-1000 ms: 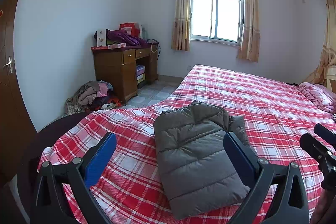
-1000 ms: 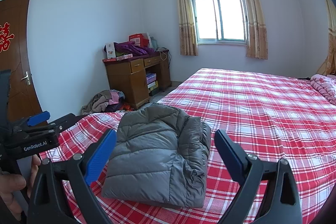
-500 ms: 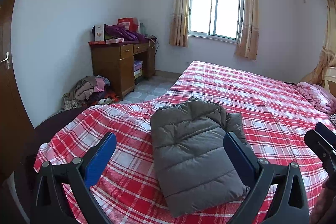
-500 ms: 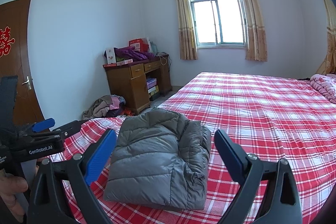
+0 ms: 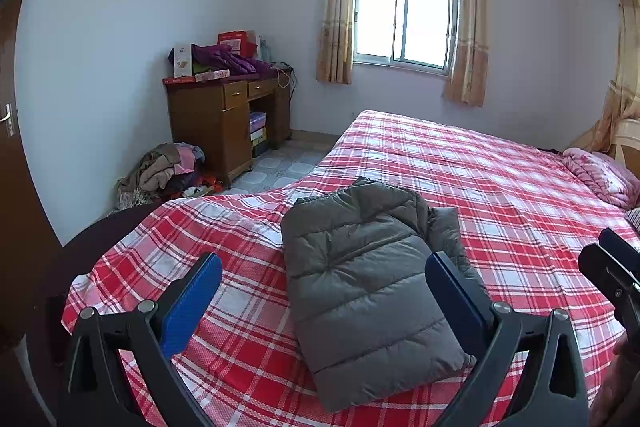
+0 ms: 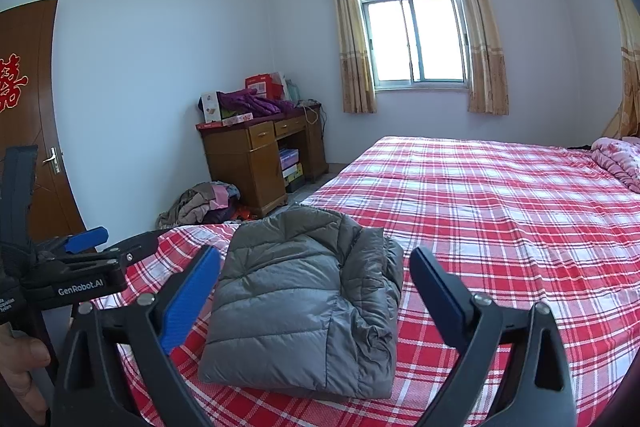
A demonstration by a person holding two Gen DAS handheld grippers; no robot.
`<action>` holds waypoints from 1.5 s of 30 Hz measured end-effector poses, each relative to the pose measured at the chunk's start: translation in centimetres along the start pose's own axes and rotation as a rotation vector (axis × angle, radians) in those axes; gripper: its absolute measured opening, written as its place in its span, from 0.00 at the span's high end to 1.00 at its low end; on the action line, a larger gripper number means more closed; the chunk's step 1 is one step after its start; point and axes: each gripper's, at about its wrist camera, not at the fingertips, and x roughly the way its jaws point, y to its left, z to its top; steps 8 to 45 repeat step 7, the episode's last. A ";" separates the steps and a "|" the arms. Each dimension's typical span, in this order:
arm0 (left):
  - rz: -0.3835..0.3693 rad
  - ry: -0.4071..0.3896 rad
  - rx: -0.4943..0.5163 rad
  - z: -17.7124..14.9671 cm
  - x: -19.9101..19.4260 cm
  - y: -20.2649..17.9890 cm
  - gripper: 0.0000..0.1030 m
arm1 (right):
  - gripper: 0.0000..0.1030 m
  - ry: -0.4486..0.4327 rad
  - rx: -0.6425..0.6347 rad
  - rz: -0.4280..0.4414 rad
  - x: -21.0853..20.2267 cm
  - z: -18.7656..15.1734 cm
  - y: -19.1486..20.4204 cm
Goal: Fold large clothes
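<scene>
You are looking across a wide bed covered in a red-and-white plaid sheet (image 5: 460, 163), and it is carrying the one garment that matters here. The grey quilted puffer jacket (image 5: 368, 291) is lying near the foot corner of that bed as a compact rectangular bundle, sleeves tucked in, with a thicker roll of fabric bunching along its right-hand edge (image 6: 376, 307). Judging from that shape, the folding of this piece is looking finished or very nearly so; at most the loose, wrinkled side is asking for a tidy or one more squaring press. No other garment is waiting on the bed within view. Your left tool (image 5: 324, 291) is hovering above the jacket with its blue pads spread wide, pinching nothing. Your right tool (image 6: 316, 287) is hanging over the same bundle, equally spread and empty, not touching the fabric.
</scene>
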 end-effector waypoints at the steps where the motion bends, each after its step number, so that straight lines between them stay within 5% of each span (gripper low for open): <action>1: 0.005 -0.003 0.008 -0.1 0.0 -0.1 0.01 | 0.06 0.003 0.001 0.000 0.0 -0.1 0.0; 45: -0.011 -0.014 0.032 -0.3 0.0 -0.7 0.01 | 0.06 0.014 0.002 0.002 0.2 -0.3 0.0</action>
